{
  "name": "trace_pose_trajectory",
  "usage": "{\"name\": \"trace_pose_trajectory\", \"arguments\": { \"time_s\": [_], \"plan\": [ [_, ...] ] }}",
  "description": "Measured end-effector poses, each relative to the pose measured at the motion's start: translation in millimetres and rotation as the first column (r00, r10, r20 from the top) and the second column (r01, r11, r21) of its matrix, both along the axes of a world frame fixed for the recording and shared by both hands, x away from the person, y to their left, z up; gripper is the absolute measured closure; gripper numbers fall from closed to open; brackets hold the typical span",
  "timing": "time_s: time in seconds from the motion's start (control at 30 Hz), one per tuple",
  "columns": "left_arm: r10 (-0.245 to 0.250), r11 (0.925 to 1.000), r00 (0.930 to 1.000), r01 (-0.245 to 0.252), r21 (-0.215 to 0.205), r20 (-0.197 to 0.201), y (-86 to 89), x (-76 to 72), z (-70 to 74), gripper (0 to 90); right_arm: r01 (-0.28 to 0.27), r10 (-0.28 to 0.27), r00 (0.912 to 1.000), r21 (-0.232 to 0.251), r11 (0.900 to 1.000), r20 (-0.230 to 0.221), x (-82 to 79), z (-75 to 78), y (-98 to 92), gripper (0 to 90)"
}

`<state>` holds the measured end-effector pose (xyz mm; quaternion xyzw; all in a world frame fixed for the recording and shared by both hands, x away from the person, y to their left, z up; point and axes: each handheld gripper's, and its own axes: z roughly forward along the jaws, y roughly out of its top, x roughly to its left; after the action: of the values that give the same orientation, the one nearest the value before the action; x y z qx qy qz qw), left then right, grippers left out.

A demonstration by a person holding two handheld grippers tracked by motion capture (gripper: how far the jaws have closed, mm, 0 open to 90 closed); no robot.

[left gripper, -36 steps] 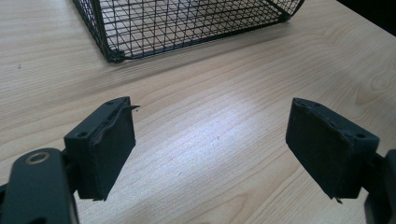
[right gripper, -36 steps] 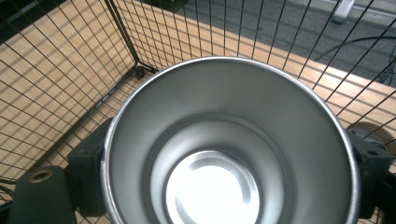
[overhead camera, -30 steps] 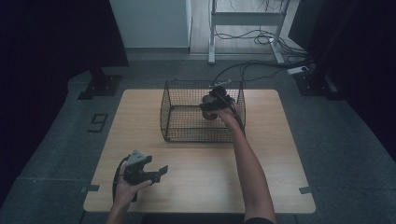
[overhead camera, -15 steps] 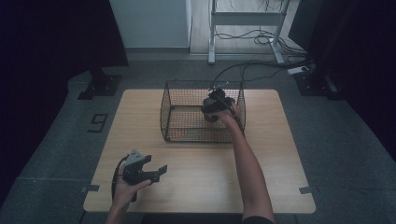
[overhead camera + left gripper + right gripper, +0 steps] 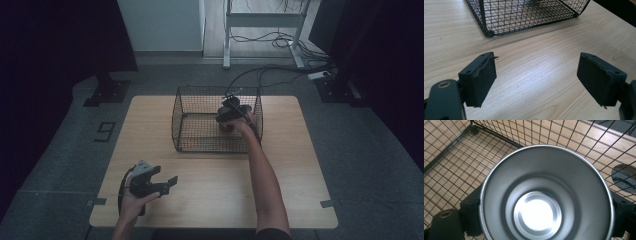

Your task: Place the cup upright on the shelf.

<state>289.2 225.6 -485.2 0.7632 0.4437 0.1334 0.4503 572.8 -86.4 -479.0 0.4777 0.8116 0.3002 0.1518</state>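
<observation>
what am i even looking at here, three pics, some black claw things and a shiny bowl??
A person at a wooden table holds a hand-held gripper in each hand; there is no robot arm. The wide picture is taken from a fixed camera above, looking down at the table. The other two come from small cameras riding on the grippers, looking along their black jaws.

On the table stands a black wire basket. The left gripper hovers near the table's front edge with its jaws wide apart and nothing between them. The right gripper is reached into the basket, its jaws closed on the sides of a shiny metal cup. Its camera looks straight down into the cup's open mouth, which is your "bowl".
</observation>
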Motion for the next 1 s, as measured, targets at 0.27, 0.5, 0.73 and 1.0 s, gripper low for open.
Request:
{"name": "trace_pose_trajectory", "arguments": {
  "time_s": [0.27, 0.5, 0.73, 1.0],
  "plan": [
    [0.01, 0.9999, 0.9999, -0.01, -0.003, 0.001, 3.5, 0.4, 0.4, 16.1, -0.003, 0.003, 0.9999, -0.034, 0.999, -0.011, 0.9, -4.3, 1.6, 13.4],
    [0.006, 1.0, 1.0, -0.006, -0.003, 0.0, 2.4, 0.5, 0.1, 16.1, 0.006, -0.007, 0.9999, -0.046, 0.999, -0.013, 1.1, -5.7, -0.6, 12.7],
    [0.007, 1.0, 1.0, -0.007, -0.004, 0.002, 3.0, 0.3, 0.7, 16.1, 0.009, -0.009, 0.9999, -0.04, 0.999, -0.008, 0.9, -0.3, 0.5, 4.8],
    [0.005, 1.0, 1.0, -0.005, -0.004, 0.003, 1.7, 0.5, 0.5, 16.1, 0.039, -0.039, 0.9975, -0.003, 0.999, 0.06, -4.5, 17.6, -7.1, 3.5]
  ]
}}
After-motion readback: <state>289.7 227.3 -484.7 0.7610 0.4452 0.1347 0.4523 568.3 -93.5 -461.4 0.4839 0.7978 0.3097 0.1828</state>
